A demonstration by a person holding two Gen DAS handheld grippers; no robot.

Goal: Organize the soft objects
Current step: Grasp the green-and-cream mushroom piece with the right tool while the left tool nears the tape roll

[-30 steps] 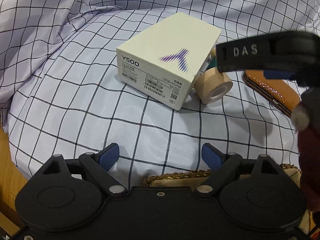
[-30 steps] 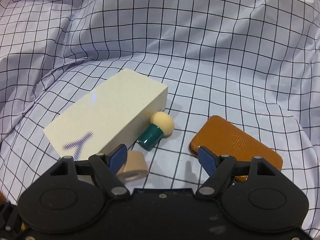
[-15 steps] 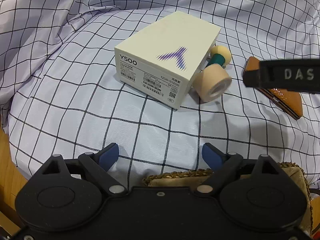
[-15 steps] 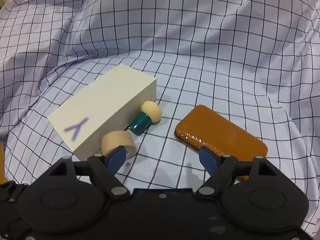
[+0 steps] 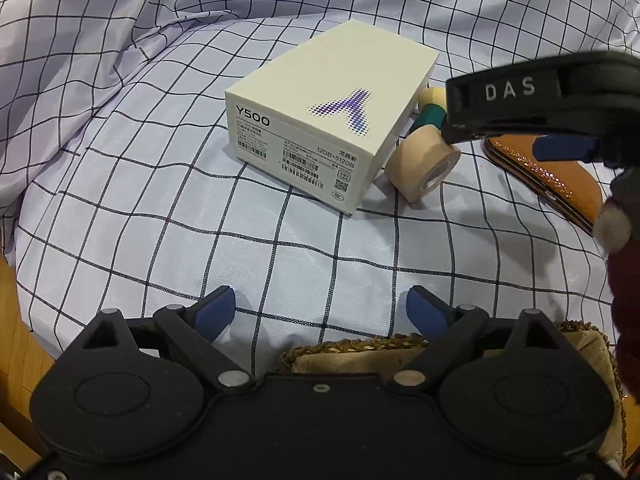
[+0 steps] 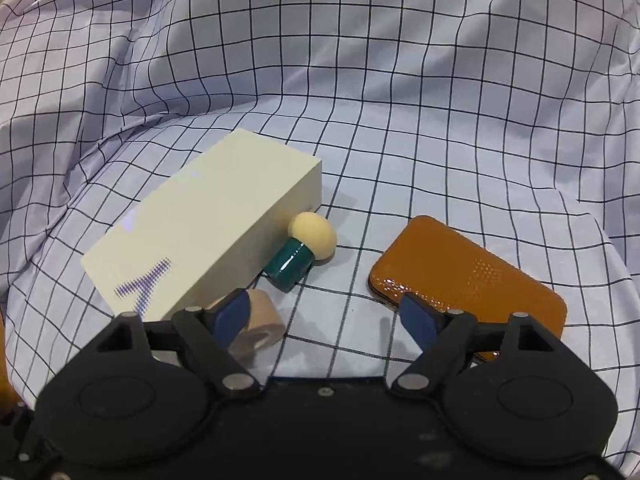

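On the checked cloth [image 5: 160, 208] lies a cream box [image 5: 328, 120] marked Y500. Against its right side rest a beige tape roll [image 5: 424, 168] and a sponge [image 5: 430, 106] with a green handle. My left gripper [image 5: 320, 300] hovers over bare cloth in front of the box, its jaws opening with nothing between them. In the right wrist view, my right gripper [image 6: 324, 306] hangs above the cloth, jaws opening and empty. Its left fingertip hides part of the tape roll [image 6: 260, 324]. The sponge [image 6: 304, 248] lies just ahead beside the box [image 6: 200, 232]. One of the right gripper's fingers [image 5: 508, 96] reaches in over the tape roll.
An orange phone case [image 6: 468, 276] lies flat right of the sponge, also in the left wrist view [image 5: 552, 176]. A woven basket [image 5: 360, 350] with a cloth lining sits directly under my left gripper. A dark red sleeve [image 5: 626, 300] shows at the right edge. The cloth rises in folds behind.
The right gripper drew back to the right half a second ago and has come forward again over the tape roll. Both pairs of jaws stand slightly wider. The left gripper stayed put.
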